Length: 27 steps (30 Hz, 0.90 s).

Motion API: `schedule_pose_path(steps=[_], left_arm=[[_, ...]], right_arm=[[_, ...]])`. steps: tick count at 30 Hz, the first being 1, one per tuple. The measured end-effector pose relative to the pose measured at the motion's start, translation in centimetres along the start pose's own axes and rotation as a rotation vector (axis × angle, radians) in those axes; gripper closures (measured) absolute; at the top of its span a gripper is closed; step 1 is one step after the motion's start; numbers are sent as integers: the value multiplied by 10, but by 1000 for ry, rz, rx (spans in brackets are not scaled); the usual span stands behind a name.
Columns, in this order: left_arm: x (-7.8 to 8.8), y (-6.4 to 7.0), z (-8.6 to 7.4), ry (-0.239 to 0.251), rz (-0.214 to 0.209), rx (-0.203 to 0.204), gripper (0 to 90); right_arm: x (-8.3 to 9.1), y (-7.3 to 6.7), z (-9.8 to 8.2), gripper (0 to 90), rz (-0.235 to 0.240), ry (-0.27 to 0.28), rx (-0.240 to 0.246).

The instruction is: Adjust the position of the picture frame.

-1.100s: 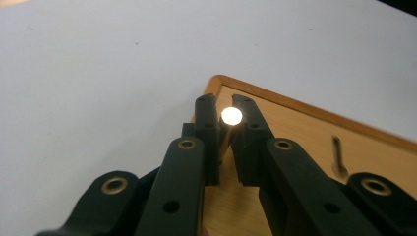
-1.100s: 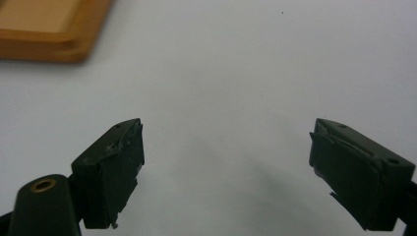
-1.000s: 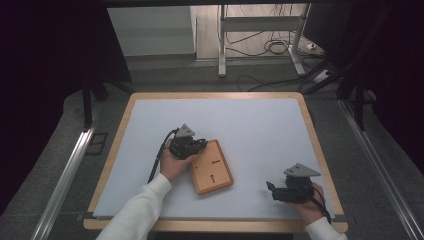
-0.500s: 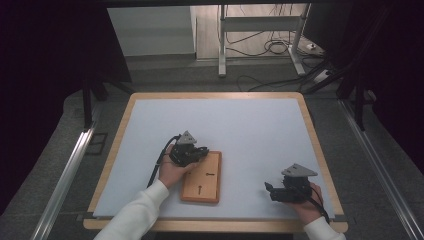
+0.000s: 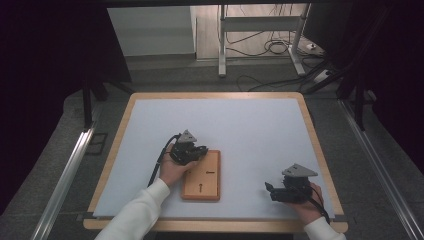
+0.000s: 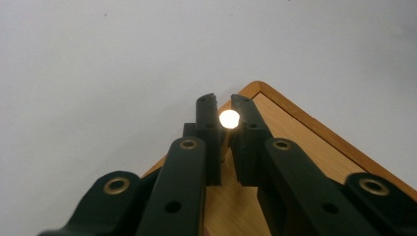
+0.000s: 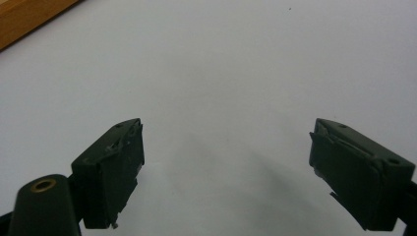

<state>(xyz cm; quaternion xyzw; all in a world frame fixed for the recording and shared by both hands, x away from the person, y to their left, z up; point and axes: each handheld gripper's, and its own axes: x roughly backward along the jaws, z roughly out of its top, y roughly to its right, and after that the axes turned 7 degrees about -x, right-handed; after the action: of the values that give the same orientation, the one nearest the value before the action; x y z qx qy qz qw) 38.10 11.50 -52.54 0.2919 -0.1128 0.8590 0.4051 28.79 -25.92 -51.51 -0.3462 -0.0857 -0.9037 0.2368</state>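
My left gripper (image 6: 223, 109) is pinched shut on a small white peg (image 6: 229, 119) over the far corner of the wooden board (image 5: 202, 176), which lies near the surface's (image 5: 250, 125) front edge. The peg is not yet seated. My right gripper (image 7: 226, 162) rests wide, empty, toward the front right corner.

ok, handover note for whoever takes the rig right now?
Left gripper: shut on the corner of the wooden board, at its far left edge.
Right gripper: open, empty, resting on the white mat at near right.
The board lies flat near the table's front edge, two small dark marks on its face.
Done: board gripped. Left: whatever move follows; right gripper idle.
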Motion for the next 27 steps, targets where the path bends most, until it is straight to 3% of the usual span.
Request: schedule_pose_path(steps=[22,25,27], left_arm=[[-3,-1,0,5,-26,-14,826],[3,0,3,27,-9,-37,754],[9,0,6,31,9,-66,642]], right_arm=[[-4,-5,0,137,-2,0,17],[-2,-6,1,137,3,12,23],[-1,-6,1,138,4,21,26]])
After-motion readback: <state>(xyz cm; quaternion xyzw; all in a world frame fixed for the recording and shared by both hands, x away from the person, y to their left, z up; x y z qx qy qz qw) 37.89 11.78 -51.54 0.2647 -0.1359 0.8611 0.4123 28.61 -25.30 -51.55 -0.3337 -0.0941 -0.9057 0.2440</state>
